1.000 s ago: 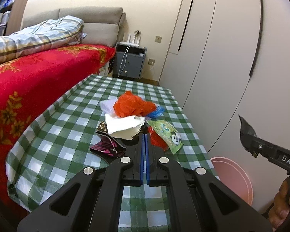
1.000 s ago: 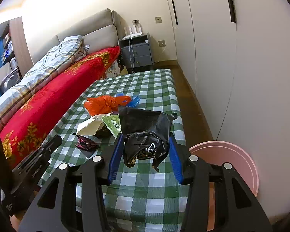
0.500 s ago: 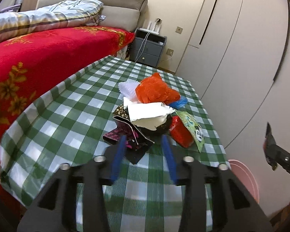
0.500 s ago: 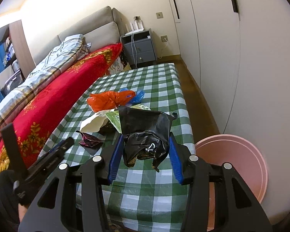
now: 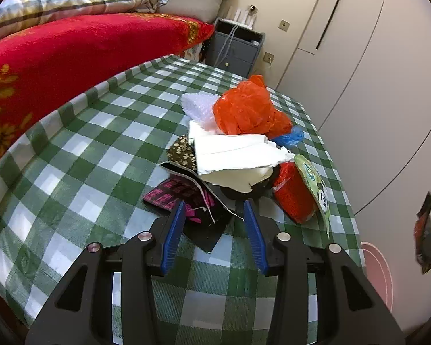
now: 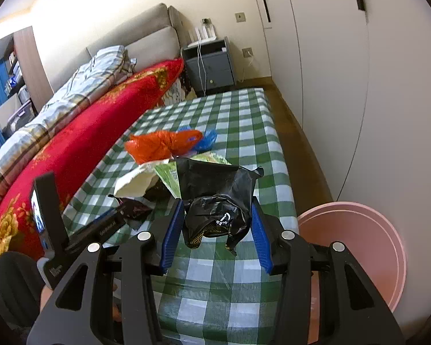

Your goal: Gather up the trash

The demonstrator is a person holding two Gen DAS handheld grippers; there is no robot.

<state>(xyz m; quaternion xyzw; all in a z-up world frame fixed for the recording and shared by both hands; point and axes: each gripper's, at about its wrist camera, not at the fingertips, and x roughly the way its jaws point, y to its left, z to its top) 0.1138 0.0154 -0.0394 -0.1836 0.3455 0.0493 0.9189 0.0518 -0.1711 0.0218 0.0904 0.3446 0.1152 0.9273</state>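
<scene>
The left gripper (image 5: pixel 212 215) hung low over the checked table (image 5: pixel 80 155), fingers parted. Its jaws had just been opening and then eased in a touch. Between the blue pads (image 5: pixel 173 230) lay the near corner of a dark wrapper (image 5: pixel 204 224) with pink print, and the pads were not pressing on it. That wrapper sat at the near edge of the trash pile (image 5: pixel 238 149). Behind it: a white paper bag (image 5: pixel 238 158) torn along its edge, a brown flowered scrap (image 5: pixel 182 151) at its left, an orange bag (image 5: pixel 247 112) on top at the back, white bubble wrap (image 5: pixel 198 106) beside the orange one, and a blue bag (image 5: pixel 290 138) poking out on the right. A red packet (image 5: pixel 294 198) leaned at the right of the pile, with a green snack bag (image 5: pixel 313 181) against it.

Over on the other side, the right gripper (image 6: pixel 217 224) was pinching a crumpled black bag (image 6: pixel 218 201). The bag filled the gap between the pads and stood up above them, clear of the cloth. The pink bin (image 6: pixel 359 247) sat on the floor just off the table's right edge, near that gripper. In the right wrist view the left gripper (image 6: pixel 112 218) showed from the side, its tips at the dark wrapper (image 6: pixel 135 207). A hand (image 6: pixel 47 296) gripped its handle at lower left. The red blanket (image 5: pixel 71 46) ran along the table's far left side.
</scene>
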